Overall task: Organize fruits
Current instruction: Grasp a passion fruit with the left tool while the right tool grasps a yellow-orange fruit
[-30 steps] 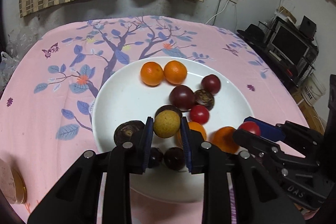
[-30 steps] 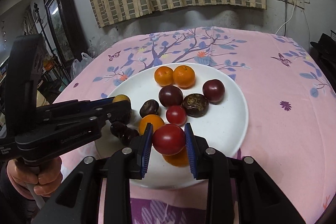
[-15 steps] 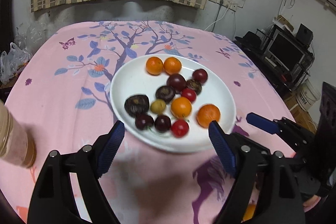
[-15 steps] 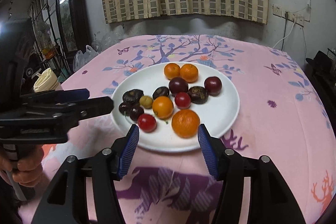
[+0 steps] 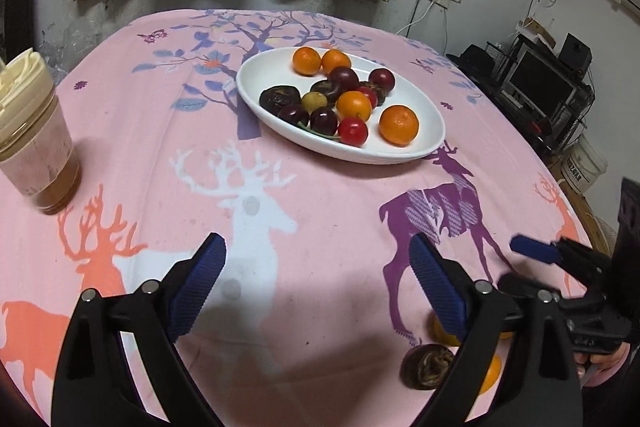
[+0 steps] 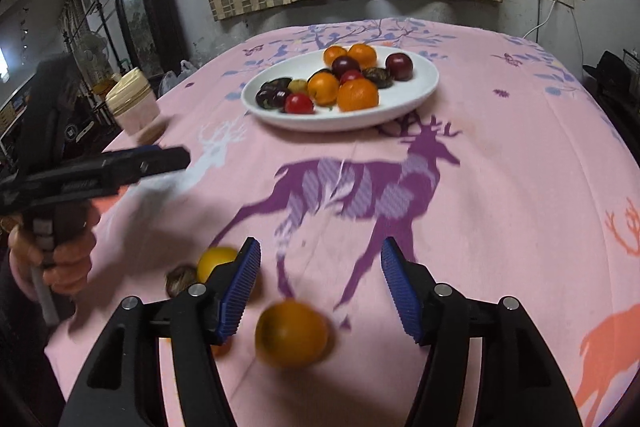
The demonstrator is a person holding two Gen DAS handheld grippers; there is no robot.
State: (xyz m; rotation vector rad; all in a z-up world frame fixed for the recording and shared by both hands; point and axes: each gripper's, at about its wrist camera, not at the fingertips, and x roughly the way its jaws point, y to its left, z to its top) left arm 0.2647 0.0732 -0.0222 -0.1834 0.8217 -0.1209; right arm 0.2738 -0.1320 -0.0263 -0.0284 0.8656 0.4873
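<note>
White plate (image 5: 434, 115) holds oranges (image 5: 398, 125), plums, tomatoes.

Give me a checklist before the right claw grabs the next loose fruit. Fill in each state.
1. Right claw open, holding nothing: ok.
2. Left claw open, holding nothing: ok.
3. Orange lies between the right fingers: ok, though blurred.
4. Other loose fruit clear of the grab: cannot tell; yellow fruit touches the left finger in view.
5. Plate has free room: ok.
6. Cup away from the path: ok.
</note>
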